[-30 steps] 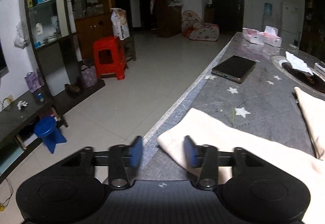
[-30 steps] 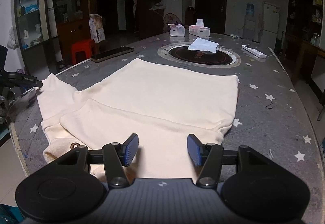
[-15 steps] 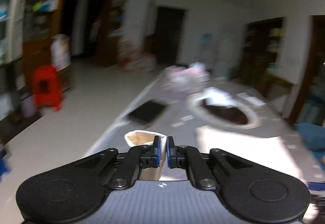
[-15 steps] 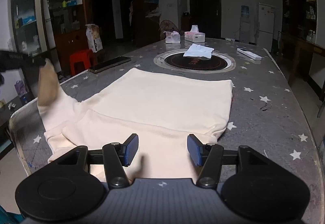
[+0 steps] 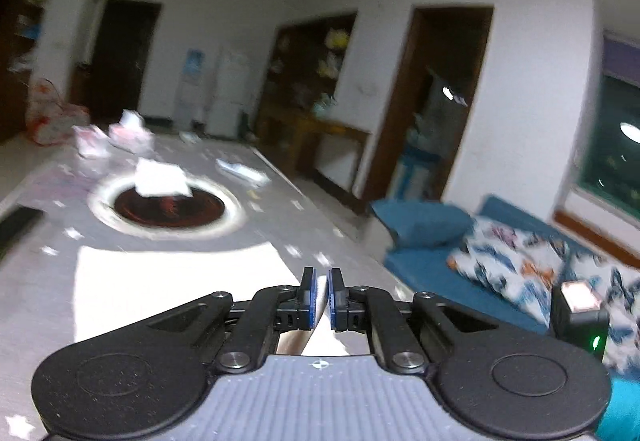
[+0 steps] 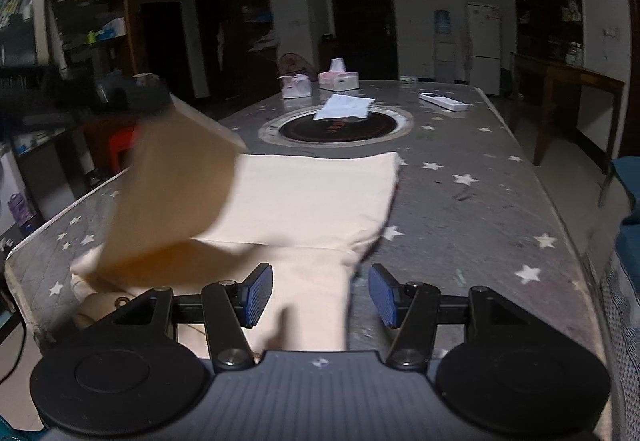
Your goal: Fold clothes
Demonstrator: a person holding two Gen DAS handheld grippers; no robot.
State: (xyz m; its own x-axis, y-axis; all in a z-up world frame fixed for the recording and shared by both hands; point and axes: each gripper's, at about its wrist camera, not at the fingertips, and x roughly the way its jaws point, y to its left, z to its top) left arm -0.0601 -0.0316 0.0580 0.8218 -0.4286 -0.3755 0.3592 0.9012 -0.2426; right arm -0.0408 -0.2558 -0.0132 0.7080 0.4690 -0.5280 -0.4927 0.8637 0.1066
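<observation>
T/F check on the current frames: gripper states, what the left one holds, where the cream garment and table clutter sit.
1. The left gripper is shut on a sleeve of the cream garment. True.
2. The right gripper is clamped on the hem. False: its jaws stand open, holding nothing, over the near part of the garment.
3. The whole garment lies flat on the table. False: the sleeve is lifted over the garment body.
4. A white cloth lies on the round dark inset. True.
5. Two tissue boxes sit at the near table edge. False: they sit at the far end.
</observation>
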